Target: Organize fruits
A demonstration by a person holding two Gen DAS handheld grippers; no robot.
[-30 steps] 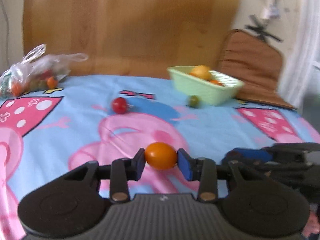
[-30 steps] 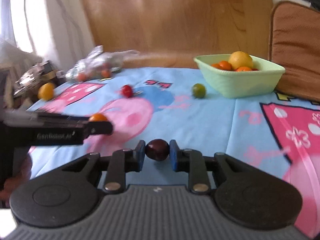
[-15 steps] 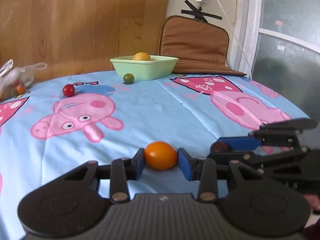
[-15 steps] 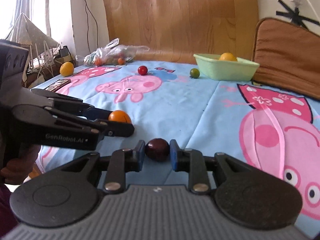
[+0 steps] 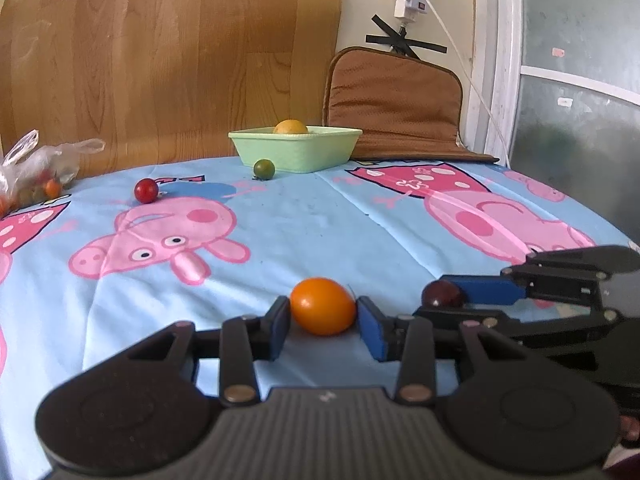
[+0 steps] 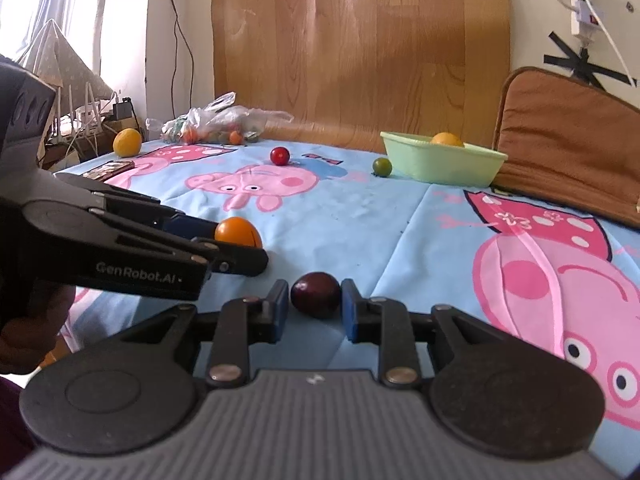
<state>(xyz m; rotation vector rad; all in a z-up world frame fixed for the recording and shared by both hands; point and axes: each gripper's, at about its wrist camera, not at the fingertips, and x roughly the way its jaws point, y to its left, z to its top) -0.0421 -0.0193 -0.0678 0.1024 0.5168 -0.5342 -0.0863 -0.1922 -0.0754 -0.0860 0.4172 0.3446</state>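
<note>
My left gripper (image 5: 323, 326) is shut on an orange tomato (image 5: 322, 304), low over the blue cartoon tablecloth (image 5: 304, 220) near its front edge. Beside it on the right, my right gripper (image 6: 315, 310) is shut on a dark red tomato (image 6: 316, 294). Each wrist view shows the other gripper side-on with its fruit: the dark one (image 5: 442, 295) and the orange one (image 6: 238, 232). A pale green bowl (image 5: 296, 154) stands far back with a yellow fruit (image 5: 291, 126) in it. A green tomato (image 5: 264, 168) and a red tomato (image 5: 146, 190) lie loose in front of it.
A clear plastic bag (image 5: 36, 168) of small tomatoes lies at the back left, with a yellow fruit (image 6: 127, 142) near the table's left edge. A brown cushion (image 5: 392, 100) leans behind the bowl. A wooden board stands at the back. A hand (image 6: 28, 340) holds the left gripper.
Both grippers have drawn back from the bowl toward the table's front and sunk a little, each still holding its tomato. The bowl and loose tomatoes now look farther off.
</note>
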